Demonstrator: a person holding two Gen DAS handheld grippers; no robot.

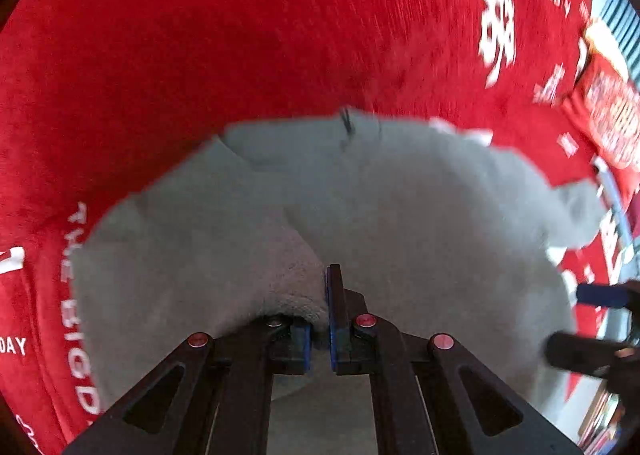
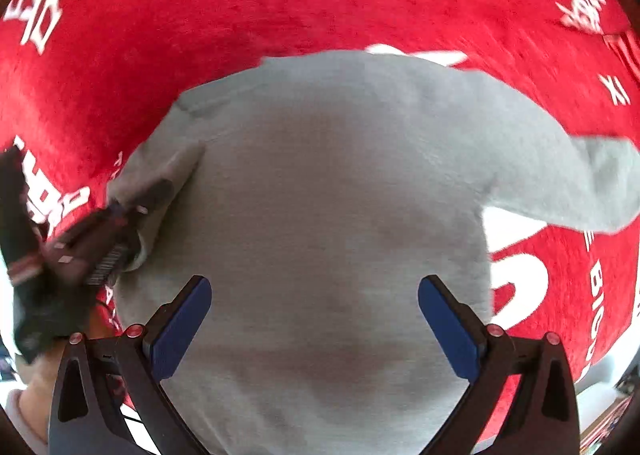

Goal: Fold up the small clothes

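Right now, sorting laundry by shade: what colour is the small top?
Plain grey top, clearest in the right wrist view.

It looks like a home, probably a living or bedroom corner. A plush red blanket (image 2: 280, 7) printed with big white lettering covers the whole work surface, and a small grey sweatshirt (image 2: 328, 195) lies spread on it. Little shows past the blanket's edge beyond blurred clutter (image 1: 600, 423).

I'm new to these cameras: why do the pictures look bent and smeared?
Left wrist view: fisheye lens curves everything; the white lettering on the red plush blanket streaks with motion blur. Right wrist view: same bulging; the grey knit garment is soft, and the left claw at its sleeve is smeared.
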